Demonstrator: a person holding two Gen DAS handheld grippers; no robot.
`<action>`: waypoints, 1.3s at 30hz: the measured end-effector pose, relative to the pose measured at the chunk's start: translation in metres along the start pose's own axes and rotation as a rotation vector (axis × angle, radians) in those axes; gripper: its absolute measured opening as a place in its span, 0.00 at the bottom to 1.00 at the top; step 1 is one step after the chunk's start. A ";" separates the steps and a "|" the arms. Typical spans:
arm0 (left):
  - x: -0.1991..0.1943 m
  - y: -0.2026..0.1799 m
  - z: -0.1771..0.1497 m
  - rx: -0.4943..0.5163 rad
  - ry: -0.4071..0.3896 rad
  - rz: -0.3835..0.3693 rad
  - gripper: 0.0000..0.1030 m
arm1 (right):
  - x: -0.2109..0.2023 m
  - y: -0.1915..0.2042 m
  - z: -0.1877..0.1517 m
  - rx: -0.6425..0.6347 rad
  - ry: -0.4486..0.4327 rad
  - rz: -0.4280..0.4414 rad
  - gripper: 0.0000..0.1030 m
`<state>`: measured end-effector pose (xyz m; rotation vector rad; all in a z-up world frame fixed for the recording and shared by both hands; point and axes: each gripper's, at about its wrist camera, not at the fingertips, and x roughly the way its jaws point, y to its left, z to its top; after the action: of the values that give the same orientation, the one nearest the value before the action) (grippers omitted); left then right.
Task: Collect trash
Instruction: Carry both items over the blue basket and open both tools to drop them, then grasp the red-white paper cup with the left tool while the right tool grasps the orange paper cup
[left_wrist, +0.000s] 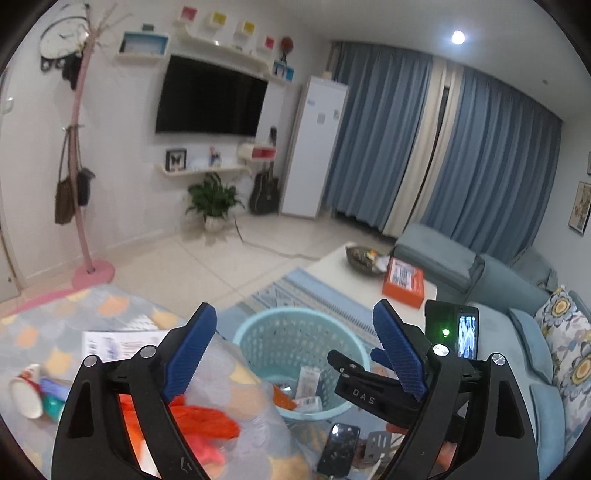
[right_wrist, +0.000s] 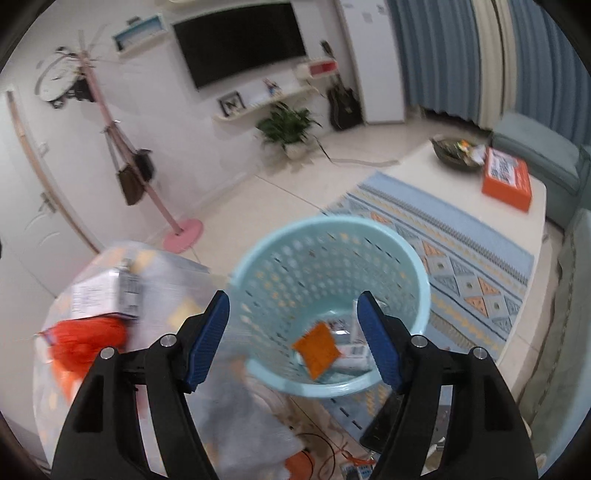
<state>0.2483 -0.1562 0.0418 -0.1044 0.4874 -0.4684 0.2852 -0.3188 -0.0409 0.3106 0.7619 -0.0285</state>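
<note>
A light blue perforated basket (left_wrist: 258, 332) (right_wrist: 406, 258) stands on the floor beside a table with a patterned cloth. Inside it lie an orange packet (right_wrist: 317, 349) and white wrappers (left_wrist: 308, 380). My left gripper (left_wrist: 295, 347) is open and empty above the table edge. The right gripper (left_wrist: 373, 384) shows beside it in the left wrist view. My right gripper (right_wrist: 293, 334) is open and empty, over the basket's near rim. On the table lie an orange plastic bag (left_wrist: 207, 421) (right_wrist: 85, 339), a white box (right_wrist: 103, 295), a paper cup (left_wrist: 26, 391) and papers (left_wrist: 118, 343).
A patterned rug (right_wrist: 461, 258) lies under a white coffee table (right_wrist: 417, 173) holding an orange box (right_wrist: 506, 181) and a bowl (right_wrist: 454, 153). A blue sofa (left_wrist: 517, 332) is at right. A phone (left_wrist: 338, 450) lies low. A pink coat stand (left_wrist: 85, 221) stands left.
</note>
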 end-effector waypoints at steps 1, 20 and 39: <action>-0.010 0.002 0.001 0.000 -0.016 0.004 0.83 | -0.007 0.005 0.000 -0.010 -0.011 0.012 0.66; -0.143 0.181 -0.021 -0.300 -0.094 0.348 0.84 | -0.097 0.155 -0.050 -0.317 -0.142 0.283 0.77; -0.050 0.302 -0.067 -0.490 0.254 0.464 0.79 | -0.008 0.225 -0.088 -0.466 0.149 0.376 0.61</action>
<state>0.3003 0.1362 -0.0584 -0.3967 0.8453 0.1033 0.2507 -0.0795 -0.0358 0.0067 0.8230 0.5256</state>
